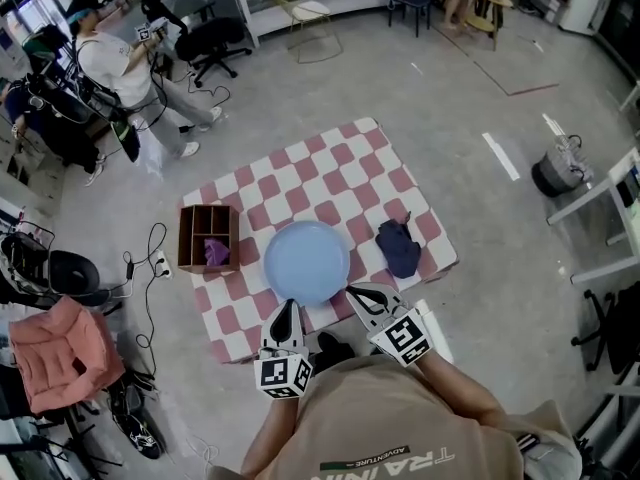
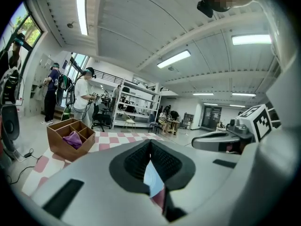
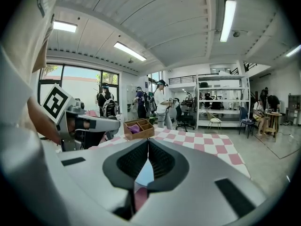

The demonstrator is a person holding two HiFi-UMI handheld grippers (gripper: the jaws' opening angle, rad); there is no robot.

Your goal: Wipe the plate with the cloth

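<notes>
Our left gripper [image 1: 286, 308] and right gripper [image 1: 356, 293] hover shut, empty, at the mat's [image 1: 330, 173] near edge. On the mat: plate [image 1: 307, 261] near-middle, cloth [image 1: 400, 247] right edge, box [image 1: 208, 236] left edge. Grey floor [image 1: 450, 118] surrounds it.

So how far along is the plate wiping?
Nothing looks done yet. The dark cloth lies on the checkered mat beside the blue plate. The left gripper and right gripper are shut and empty. Grabbing the cloth and wiping remain.
</notes>
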